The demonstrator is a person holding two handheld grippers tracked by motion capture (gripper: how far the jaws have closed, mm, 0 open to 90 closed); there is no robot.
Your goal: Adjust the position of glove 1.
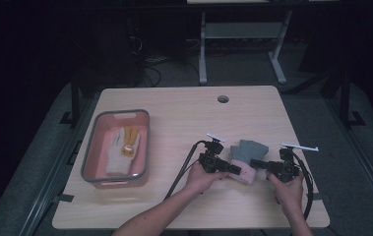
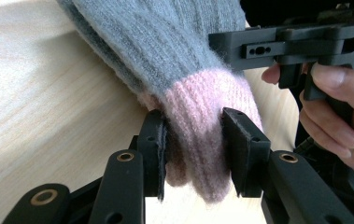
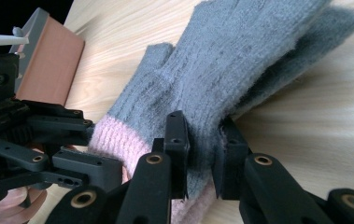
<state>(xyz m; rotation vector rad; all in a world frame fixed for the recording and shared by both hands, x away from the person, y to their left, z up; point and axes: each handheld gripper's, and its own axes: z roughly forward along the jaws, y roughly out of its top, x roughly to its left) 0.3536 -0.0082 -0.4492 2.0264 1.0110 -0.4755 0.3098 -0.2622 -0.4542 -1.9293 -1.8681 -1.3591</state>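
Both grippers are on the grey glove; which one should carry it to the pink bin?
Probably left: the left gripper pinches the grey glove at its pink cuff and sits nearer the pink bin; the right gripper is farther away.

**Glove cuff clamped**

The pink cuff of a grey glove point(image 2: 184, 60) is pinched between the jaws of the left gripper point(image 2: 194, 140), whose pads are pressed into the knit. The glove is laid on the table point(image 2: 39, 93). At right, the right gripper point(image 2: 300, 46) is held by a hand point(image 2: 338, 112).
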